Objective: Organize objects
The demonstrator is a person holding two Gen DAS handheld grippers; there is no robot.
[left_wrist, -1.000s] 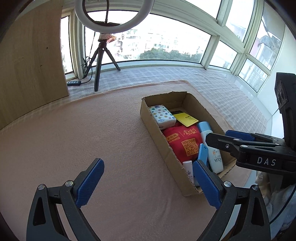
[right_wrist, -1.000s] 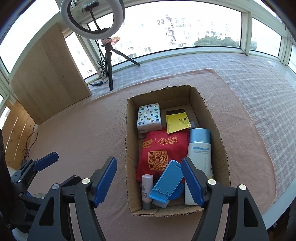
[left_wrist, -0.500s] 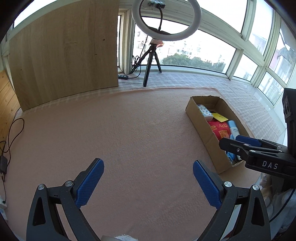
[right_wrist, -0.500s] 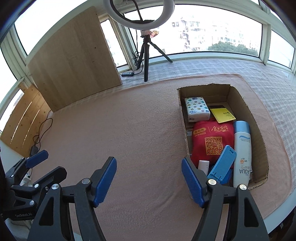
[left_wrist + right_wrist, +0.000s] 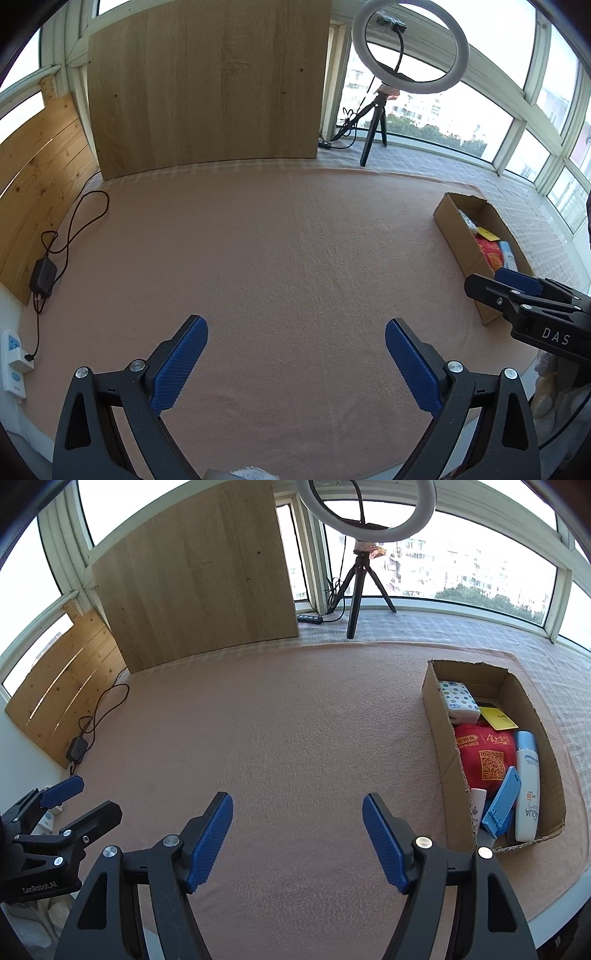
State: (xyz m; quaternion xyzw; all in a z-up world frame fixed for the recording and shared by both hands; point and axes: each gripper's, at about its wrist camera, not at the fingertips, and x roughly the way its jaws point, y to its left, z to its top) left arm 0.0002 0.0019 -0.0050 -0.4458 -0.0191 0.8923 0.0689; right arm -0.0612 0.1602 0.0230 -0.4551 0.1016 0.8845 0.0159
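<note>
Cardboard box (image 5: 436, 716) rectangular, on fuzzy pink blanket (image 5: 280, 716).

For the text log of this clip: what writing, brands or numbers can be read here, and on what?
"DAS": body of the right claw, left wrist view.
"GenRobot.AI": body of the left claw, right wrist view.
"AQUA" and "50": white sunscreen bottle in the cardboard box.
QR code plus yellow characters, too small to read: red pouch.
Print on the yellow card and the patterned tissue pack: too small to read.
</note>
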